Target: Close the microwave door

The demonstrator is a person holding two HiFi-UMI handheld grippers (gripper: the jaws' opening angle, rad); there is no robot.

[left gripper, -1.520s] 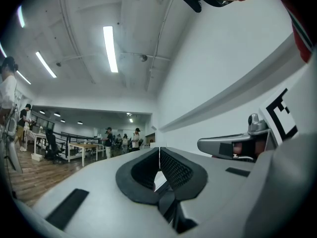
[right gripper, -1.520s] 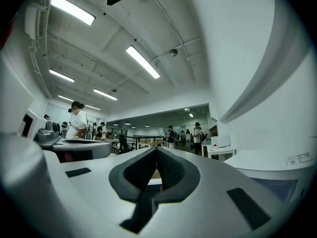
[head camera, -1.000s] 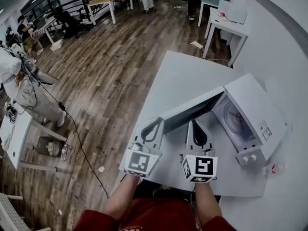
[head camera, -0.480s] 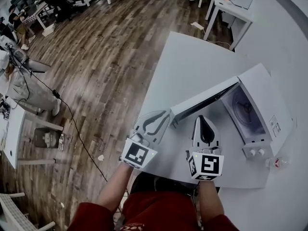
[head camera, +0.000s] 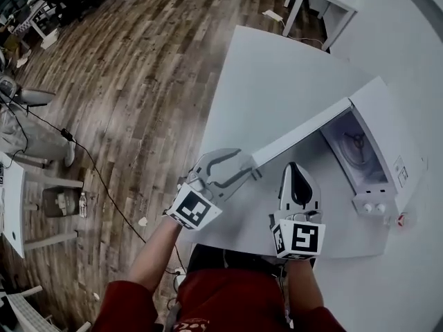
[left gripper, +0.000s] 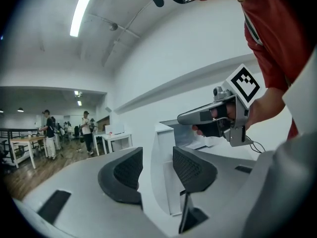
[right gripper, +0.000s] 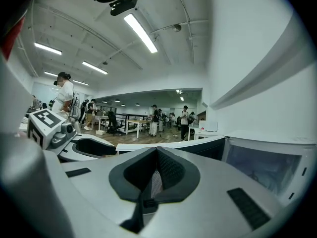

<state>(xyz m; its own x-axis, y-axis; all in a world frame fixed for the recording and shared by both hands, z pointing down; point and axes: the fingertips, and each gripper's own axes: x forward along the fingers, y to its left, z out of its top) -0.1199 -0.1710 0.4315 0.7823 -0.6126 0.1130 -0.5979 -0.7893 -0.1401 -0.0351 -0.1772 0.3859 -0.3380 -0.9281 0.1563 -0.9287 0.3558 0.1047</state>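
At left gripper (head camera: pixel 250 164): 2 jaws just been opening, now released, astride free near-left end of microwave door (head camera: pixel 304 131) without pinching; seemingly set to guide the swing. At right gripper (head camera: pixel 296 166): clenched on nothing, between door and microwave (head camera: pixel 391 137), likely in the swing path. Door wide open over table (head camera: pixel 277 68).

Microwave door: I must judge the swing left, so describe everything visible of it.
The microwave door is a white panel with a dark inner face, hinged at the microwave's far side and swung wide open. Its free edge stands upright between the left gripper's jaws, which have just been opening; neither pad presses it.
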